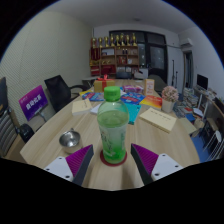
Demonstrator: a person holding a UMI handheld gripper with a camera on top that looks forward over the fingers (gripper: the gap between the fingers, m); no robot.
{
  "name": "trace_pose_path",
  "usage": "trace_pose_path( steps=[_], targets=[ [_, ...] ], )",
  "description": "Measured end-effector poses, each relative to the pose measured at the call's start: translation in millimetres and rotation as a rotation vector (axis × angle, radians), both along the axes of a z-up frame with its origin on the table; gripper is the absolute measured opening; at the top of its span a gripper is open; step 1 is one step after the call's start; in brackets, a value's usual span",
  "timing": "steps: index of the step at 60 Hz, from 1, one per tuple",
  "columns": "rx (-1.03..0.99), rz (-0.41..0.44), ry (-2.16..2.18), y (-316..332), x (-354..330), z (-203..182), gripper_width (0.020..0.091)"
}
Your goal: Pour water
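A clear plastic bottle (pixel 112 128) with a green cap and green liquid low inside stands upright on a round red coaster (pixel 110 156) on the wooden table (pixel 60 132). My gripper (pixel 112 160) is open. Its purple pads (pixel 82 160) flank the bottle's base with a gap at each side, so the bottle rests on its own support between the fingers. A small metal bowl (pixel 70 138) sits to the left of the bottle.
Colourful papers and boxes (pixel 130 100) cover the table beyond the bottle. A flat box (pixel 157 119) lies to the right, with a cup (pixel 168 97) behind it. Black chairs (pixel 62 88) and a purple sign (pixel 35 100) stand at left. Shelves (pixel 118 48) line the back wall.
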State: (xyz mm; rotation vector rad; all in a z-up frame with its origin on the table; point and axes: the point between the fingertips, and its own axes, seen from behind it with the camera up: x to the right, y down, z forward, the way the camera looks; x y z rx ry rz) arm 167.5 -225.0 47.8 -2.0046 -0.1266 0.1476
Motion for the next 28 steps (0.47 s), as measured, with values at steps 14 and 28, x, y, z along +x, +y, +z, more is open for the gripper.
trace_pose_path(
  steps=[14, 28],
  targets=[
    [-0.057, -0.014, 0.004, -125.1, 31.0, 83.5, 0.0838],
    [-0.032, 0.002, 0.059, -245.1, 61.5, 162.7, 0.0838]
  ],
)
